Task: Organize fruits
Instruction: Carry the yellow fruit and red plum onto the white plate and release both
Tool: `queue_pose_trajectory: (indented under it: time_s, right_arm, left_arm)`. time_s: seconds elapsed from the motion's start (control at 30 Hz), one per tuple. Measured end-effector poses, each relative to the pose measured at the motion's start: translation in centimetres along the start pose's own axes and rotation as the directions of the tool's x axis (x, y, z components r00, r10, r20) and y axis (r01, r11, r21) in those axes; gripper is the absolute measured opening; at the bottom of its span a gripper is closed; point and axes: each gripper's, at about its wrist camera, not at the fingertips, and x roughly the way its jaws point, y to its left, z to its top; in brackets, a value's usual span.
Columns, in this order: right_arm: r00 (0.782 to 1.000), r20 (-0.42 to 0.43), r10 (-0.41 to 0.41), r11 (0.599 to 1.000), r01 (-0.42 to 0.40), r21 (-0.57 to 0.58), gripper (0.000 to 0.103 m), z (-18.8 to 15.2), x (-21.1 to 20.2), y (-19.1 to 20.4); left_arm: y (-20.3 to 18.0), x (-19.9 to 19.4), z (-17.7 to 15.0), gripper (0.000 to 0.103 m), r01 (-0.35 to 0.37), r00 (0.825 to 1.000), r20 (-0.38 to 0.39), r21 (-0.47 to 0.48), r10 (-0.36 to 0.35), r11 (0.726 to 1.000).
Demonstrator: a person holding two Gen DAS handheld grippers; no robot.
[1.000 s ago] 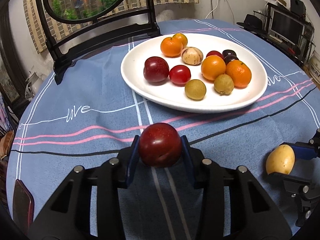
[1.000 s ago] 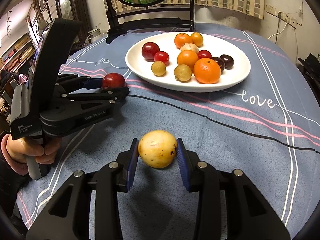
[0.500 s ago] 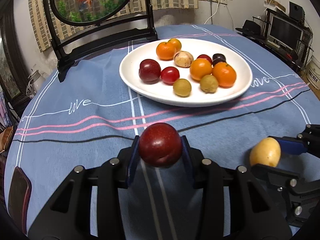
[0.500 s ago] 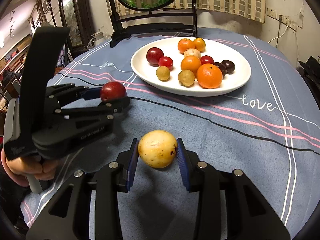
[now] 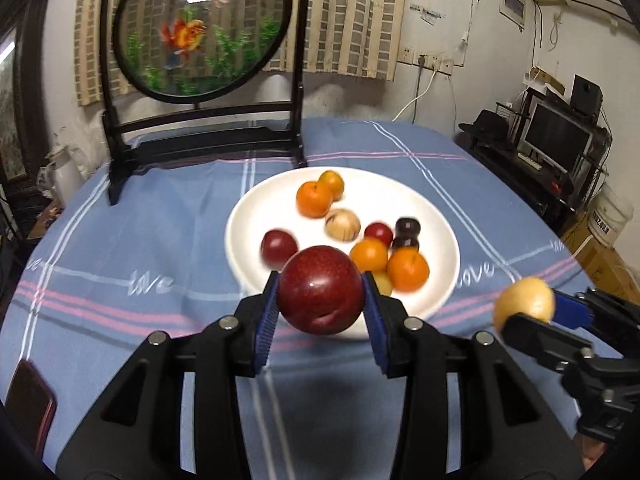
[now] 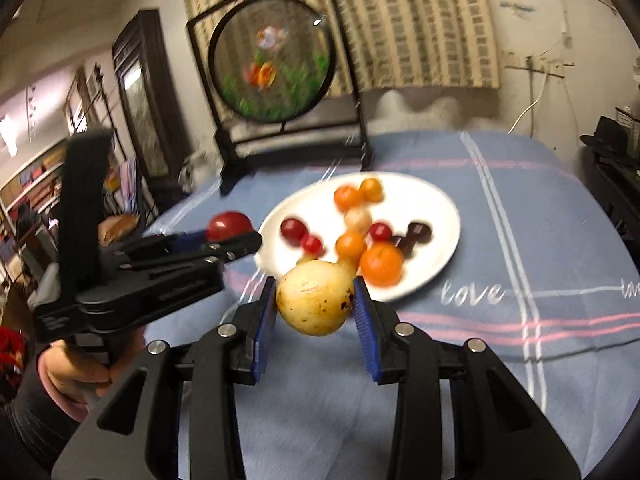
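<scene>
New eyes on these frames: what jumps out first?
Two fruits held up in mid-air: a dark red plum clamped in the left tool, and a speckled yellow fruit clamped in the right tool. Beyond them, mid-table, sits a white plate of mixed fruit on the blue cloth, with a round goldfish screen at the far edge.

Both wrist cams close behind tools, angled down, sharing white plate (image 5: 440,280) (image 6: 436,216)
</scene>
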Motion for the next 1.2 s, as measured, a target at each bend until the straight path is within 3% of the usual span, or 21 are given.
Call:
queue_pose_trajectory:
  time_s: [0.3, 0.7, 0.77, 0.93, 1.2]
  right_arm:
    - [0.998, 0.037, -0.047, 0.996, 0.044, 0.079, 0.038, 5.6, 4.7, -3.8]
    - [0.998, -0.016, -0.059, 0.996, 0.060, 0.069, 0.038, 6.4, 8.9, -5.1]
    - [0.998, -0.020, -0.057, 0.996, 0.058, 0.072, 0.038, 6.4, 9.0, -5.2]
    - [0.998, -0.036, -0.050, 0.996, 0.053, 0.067, 0.038, 6.4, 9.4, -5.1]
    - [0.994, -0.105, -0.042, 0.998, 0.048, 0.052, 0.038, 6.4, 13.0, -4.3]
  left_arm:
    - [0.3, 7.8, 4.7, 0.040, -0.027, 0.999, -0.047, -0.017, 0.026, 0.999]
    - [1.2, 12.6, 5.5, 0.043, -0.051, 0.989, -0.138, -0.026, 0.046, 0.998]
    - [1.4, 11.9, 5.7, 0.062, -0.070, 0.991, -0.114, -0.036, 0.065, 0.997]
    - [1.7, 7.5, 6.3, 0.084, -0.135, 0.990, -0.033, -0.016, 0.135, 0.991]
    - [3.7, 1.7, 4.4, 0.087, -0.165, 0.986, -0.015, -0.068, 0.165, 0.984]
